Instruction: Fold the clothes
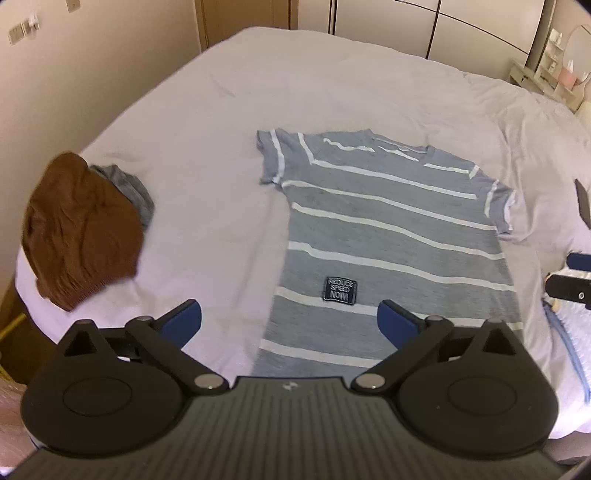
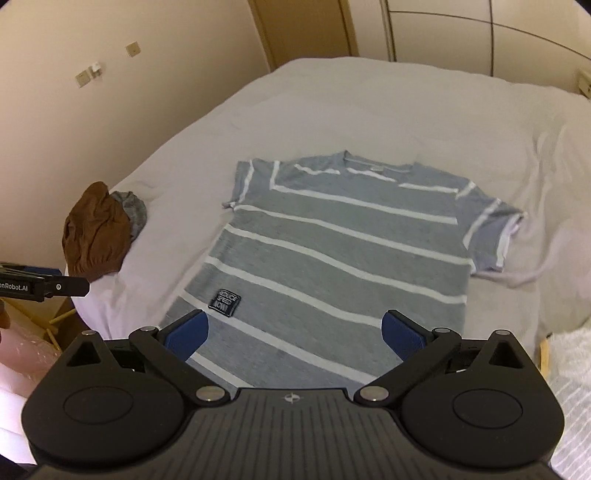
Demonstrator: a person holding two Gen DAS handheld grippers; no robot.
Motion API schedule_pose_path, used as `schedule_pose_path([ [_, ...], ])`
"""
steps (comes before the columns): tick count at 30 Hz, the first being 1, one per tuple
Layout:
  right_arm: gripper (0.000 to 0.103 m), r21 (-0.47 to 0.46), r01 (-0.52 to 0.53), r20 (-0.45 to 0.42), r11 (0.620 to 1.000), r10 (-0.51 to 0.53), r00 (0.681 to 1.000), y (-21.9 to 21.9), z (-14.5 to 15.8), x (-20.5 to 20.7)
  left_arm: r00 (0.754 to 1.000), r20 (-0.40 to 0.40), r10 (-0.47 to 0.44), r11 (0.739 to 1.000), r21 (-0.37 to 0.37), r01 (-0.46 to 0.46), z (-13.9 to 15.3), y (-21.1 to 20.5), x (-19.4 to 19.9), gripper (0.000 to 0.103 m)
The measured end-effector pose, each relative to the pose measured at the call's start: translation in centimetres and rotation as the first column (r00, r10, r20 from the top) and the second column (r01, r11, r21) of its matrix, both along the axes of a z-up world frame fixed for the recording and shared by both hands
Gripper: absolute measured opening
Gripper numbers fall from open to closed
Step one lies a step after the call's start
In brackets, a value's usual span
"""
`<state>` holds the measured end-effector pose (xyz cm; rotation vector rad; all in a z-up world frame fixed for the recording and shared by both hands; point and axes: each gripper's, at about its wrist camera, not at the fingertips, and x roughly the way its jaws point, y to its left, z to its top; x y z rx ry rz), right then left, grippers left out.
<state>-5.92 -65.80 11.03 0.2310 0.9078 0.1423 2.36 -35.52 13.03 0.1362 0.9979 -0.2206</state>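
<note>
A grey T-shirt with white stripes [image 1: 388,229] [image 2: 340,251] lies flat and face up on the white bed, collar away from me, with a small dark patch [image 1: 340,290] [image 2: 223,298] low on its front. My left gripper [image 1: 290,325] hovers open over the shirt's hem at its left side, nothing between its blue pads. My right gripper [image 2: 295,336] hangs open above the hem near its middle, also holding nothing. The right gripper [image 1: 570,284] shows at the far right edge of the left wrist view; the left gripper [image 2: 44,284] pokes in at the left edge of the right wrist view.
A crumpled brown garment [image 1: 81,229] [image 2: 96,232] lies on a grey one [image 1: 129,188] [image 2: 131,206] at the bed's left edge. The white bed sheet [image 1: 295,85] [image 2: 369,107] stretches beyond the shirt. A wall runs along the left; wardrobe doors [image 2: 480,33] stand behind.
</note>
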Motion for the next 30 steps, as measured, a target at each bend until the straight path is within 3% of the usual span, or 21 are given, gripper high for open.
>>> schedule_pose_path([
  [8,0.103,-0.035,-0.019,0.014,0.999,0.020,1.000,1.5,1.0,1.0,0.999,-0.012,-0.037,0.998,0.040,0.037,-0.5,0.5,2.2,0.102],
  [16,0.103,-0.078,0.097,-0.001,0.992,-0.098,0.995,4.0,1.3,4.0,0.987,-0.016,-0.158,0.987,0.027,0.158,-1.8,3.7,8.9,0.102],
  [26,0.103,-0.114,0.296,-0.014,0.948,-0.299,0.954,10.9,2.2,10.3,0.937,-0.040,-0.348,0.936,0.041,0.349,-2.5,8.2,18.1,0.102],
  [30,0.103,-0.129,0.333,-0.017,0.934,-0.338,0.941,13.0,2.5,12.3,0.929,-0.041,-0.367,0.929,0.031,0.368,-2.5,9.2,20.2,0.102],
])
